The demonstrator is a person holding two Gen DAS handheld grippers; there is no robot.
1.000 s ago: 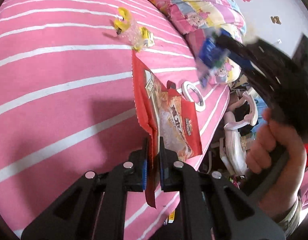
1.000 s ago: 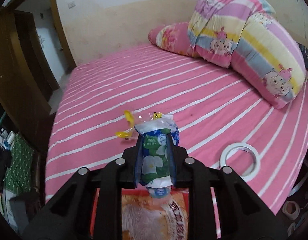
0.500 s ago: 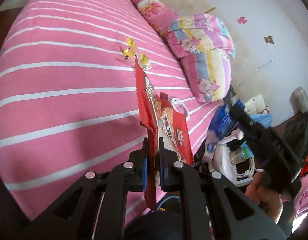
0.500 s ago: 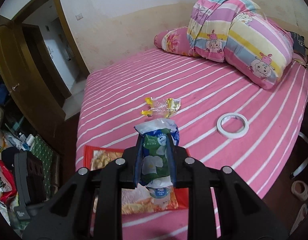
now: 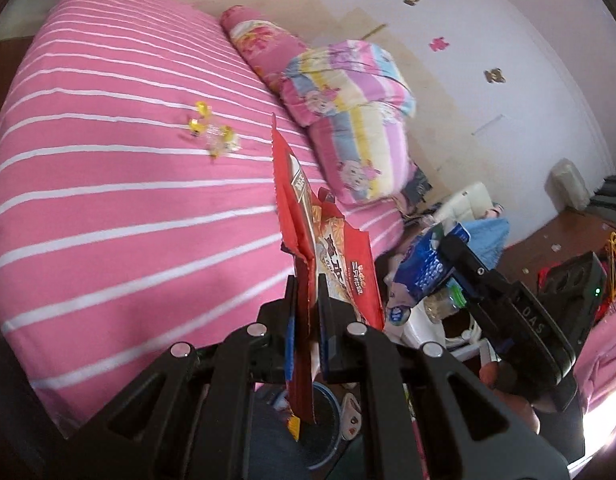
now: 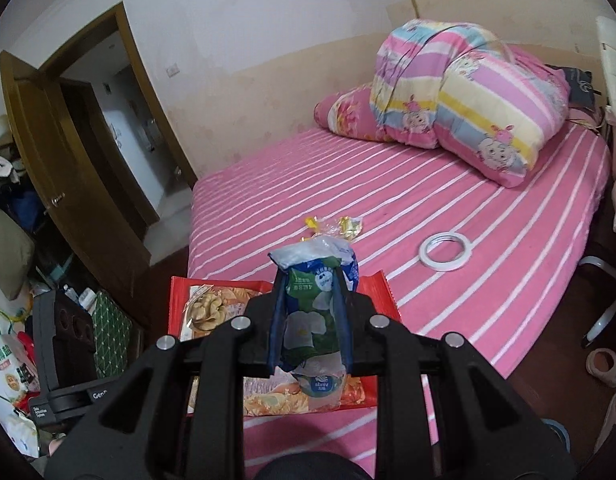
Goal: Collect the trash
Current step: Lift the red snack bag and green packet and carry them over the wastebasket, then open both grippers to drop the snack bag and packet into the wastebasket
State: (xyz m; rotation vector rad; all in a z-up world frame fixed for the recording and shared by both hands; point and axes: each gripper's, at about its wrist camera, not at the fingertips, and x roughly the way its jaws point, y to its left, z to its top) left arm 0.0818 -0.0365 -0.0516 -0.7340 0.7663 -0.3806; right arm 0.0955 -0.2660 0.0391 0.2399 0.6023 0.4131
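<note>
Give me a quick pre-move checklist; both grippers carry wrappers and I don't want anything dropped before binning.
1. Left gripper shut on red snack bag: ok.
2. Right gripper shut on blue-green pouch: ok.
3. Both wrappers lifted clear of the bed: ok.
4. Bed free of trash: not ok, yellow candy wrappers remain.
5. Tape roll counts as trash: cannot tell.
6. Bin location confirmed: cannot tell.

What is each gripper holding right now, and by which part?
Left gripper: red snack bag, pinched at its edge. Right gripper: blue-green wrapper, clamped across its middle.
</note>
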